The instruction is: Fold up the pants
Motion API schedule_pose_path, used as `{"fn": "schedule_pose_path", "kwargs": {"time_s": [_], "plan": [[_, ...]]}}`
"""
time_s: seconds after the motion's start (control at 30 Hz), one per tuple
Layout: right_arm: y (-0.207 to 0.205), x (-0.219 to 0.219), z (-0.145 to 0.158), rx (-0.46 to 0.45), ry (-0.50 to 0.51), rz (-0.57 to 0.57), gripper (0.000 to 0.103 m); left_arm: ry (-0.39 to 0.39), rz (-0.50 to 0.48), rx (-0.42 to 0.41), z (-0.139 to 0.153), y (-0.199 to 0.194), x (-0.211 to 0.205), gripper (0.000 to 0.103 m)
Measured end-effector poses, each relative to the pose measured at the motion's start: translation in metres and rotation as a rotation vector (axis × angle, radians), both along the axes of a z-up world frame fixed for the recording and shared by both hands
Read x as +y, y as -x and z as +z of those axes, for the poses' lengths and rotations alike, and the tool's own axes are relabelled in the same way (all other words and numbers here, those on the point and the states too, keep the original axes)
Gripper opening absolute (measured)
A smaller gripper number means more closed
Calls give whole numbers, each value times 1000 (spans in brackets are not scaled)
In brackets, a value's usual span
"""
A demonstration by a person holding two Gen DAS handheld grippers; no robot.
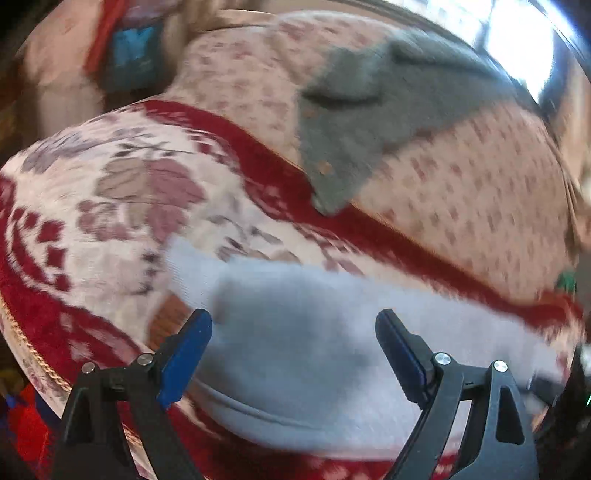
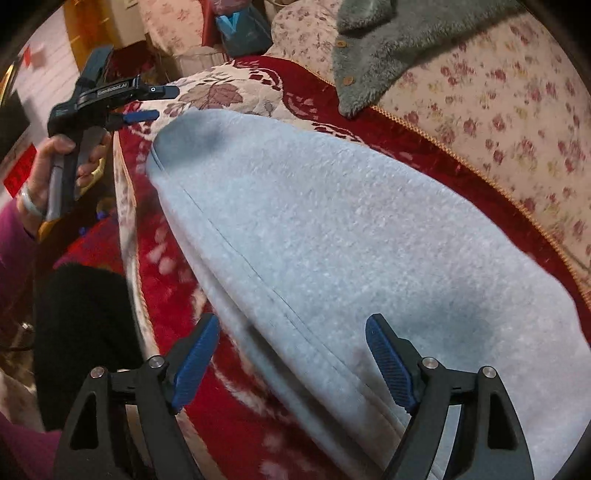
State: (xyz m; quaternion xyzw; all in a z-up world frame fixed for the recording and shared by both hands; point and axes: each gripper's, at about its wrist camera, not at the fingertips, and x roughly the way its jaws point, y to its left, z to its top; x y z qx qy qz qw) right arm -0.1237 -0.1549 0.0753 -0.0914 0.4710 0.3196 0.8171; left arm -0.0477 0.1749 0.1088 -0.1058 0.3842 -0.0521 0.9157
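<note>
The pale blue fleece pants [image 2: 332,240] lie flat and lengthwise on the red and cream sofa seat cover [image 2: 236,413]. My right gripper [image 2: 291,354] is open and empty, just above the near end of the pants, straddling their side seam. My left gripper [image 1: 293,350] is open and empty, hovering over the other end of the pants [image 1: 295,350]. The left gripper also shows in the right wrist view [image 2: 155,103], held in a hand at the far left, beside the far end of the pants.
A grey fuzzy garment with buttons [image 2: 388,44] hangs over the floral sofa back [image 2: 498,122]; it also shows in the left wrist view [image 1: 369,122]. A blue bag [image 2: 240,26] sits behind the sofa arm. The person's dark-clad leg [image 2: 81,332] is beside the seat's front edge.
</note>
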Motion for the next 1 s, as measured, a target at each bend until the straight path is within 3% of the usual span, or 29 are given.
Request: {"fn": "schedule_pose_path", "kwargs": {"time_s": [0.13, 0.3, 0.4, 0.53, 0.73, 0.9, 1.0], "plan": [[-12, -9, 5, 40, -44, -39, 85, -100, -130, 24, -6, 12, -59, 90], [0, -33, 11, -9, 6, -99, 85, -94, -267, 49, -9, 22, -120, 90], [10, -70, 15, -12, -16, -224, 85, -65, -340, 75, -14, 24, -155, 90], [31, -154, 25, 3, -67, -465, 87, -40, -423, 96, -19, 26, -206, 90], [54, -278, 42, 4, -39, -778, 90, 12, -540, 113, -18, 37, -276, 90], [92, -356, 41, 121, -314, -924, 90, 0, -639, 93, -19, 53, -327, 90], [99, -362, 27, 173, -377, -939, 90, -9, -700, 92, -21, 65, -356, 90]]}}
